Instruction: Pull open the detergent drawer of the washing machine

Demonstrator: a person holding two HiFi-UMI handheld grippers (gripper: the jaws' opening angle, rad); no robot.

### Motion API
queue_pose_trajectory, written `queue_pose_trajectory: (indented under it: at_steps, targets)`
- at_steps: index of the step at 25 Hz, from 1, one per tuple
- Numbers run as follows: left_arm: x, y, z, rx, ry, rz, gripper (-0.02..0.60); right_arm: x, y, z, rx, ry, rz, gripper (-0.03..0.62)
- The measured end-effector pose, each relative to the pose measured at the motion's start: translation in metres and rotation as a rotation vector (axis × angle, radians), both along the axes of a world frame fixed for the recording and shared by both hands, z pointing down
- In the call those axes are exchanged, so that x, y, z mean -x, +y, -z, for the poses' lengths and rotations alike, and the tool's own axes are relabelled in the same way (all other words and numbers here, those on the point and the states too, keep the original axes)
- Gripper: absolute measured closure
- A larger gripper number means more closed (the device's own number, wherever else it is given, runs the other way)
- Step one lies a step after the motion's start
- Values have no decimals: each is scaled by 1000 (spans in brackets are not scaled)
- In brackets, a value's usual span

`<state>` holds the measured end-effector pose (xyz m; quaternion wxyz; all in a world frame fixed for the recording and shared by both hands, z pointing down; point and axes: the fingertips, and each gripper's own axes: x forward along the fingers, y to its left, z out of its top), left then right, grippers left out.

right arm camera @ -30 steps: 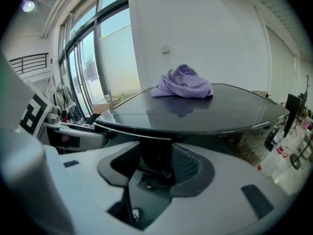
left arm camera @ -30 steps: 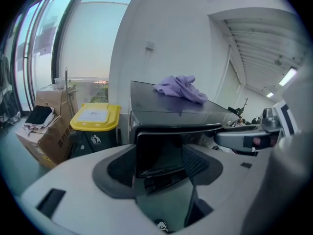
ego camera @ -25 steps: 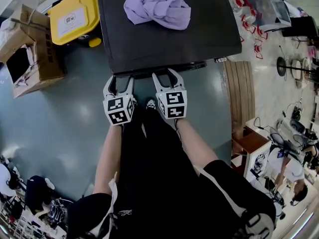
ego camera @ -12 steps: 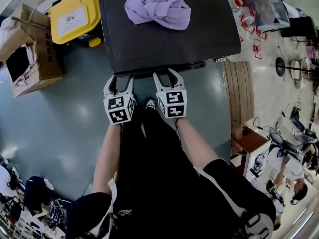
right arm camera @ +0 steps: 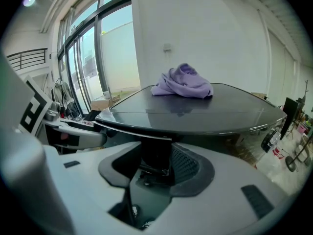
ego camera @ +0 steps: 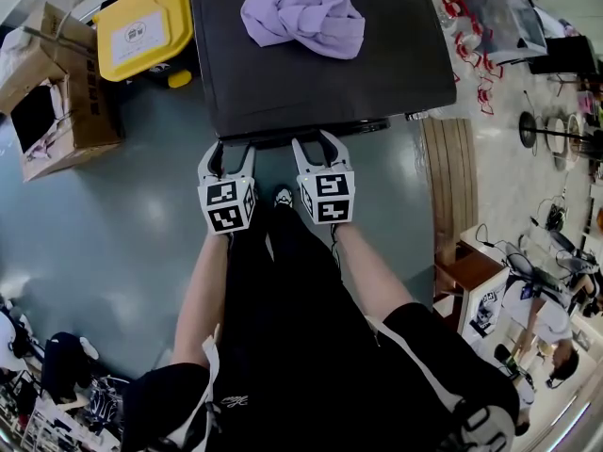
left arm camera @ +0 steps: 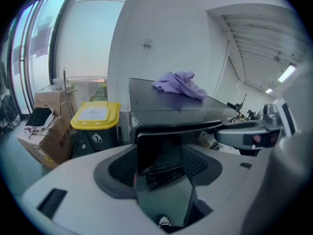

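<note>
The dark washing machine point(ego camera: 283, 83) stands ahead with a lavender cloth point(ego camera: 303, 12) bunched on its top. Both grippers are at its front edge. My left gripper point(ego camera: 229, 149) is at the left end of the front; in the left gripper view its jaws point(left arm camera: 160, 155) flank the glossy dark detergent drawer front point(left arm camera: 159, 148), pads against its sides. My right gripper point(ego camera: 314, 141) is beside it nearer the middle. There its jaws point(right arm camera: 155, 160) close round a dark part of the front panel point(right arm camera: 156, 153) under the top's lip; what that part is stays unclear.
A yellow-lidded bin point(ego camera: 141, 26) and an open cardboard box point(ego camera: 52, 92) stand left of the machine. A wooden bench point(ego camera: 454, 186) runs along its right. The person's legs and shoe fill the floor just below the grippers. Red-and-white items and equipment lie at the far right.
</note>
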<state>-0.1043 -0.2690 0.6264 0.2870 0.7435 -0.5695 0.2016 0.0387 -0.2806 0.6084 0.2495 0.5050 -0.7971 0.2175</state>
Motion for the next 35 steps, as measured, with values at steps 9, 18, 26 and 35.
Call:
queue_pose_trajectory:
  at_steps: [9,18,26,35]
  targets:
    - [0,1,-1,-2,-7,-7,311,-1,1,-2,-8,7,-19,410]
    - [-1,10,-2,12,-6,-12,314,-1,10,0,-11,17,-33,408]
    - [-3,21,-2,5,5,-36,314,-4,21,-2,-12,9,-23,405]
    - [-12,12,11,-133,-26,-227,313,-1,13,3,-113,-1,298,380]
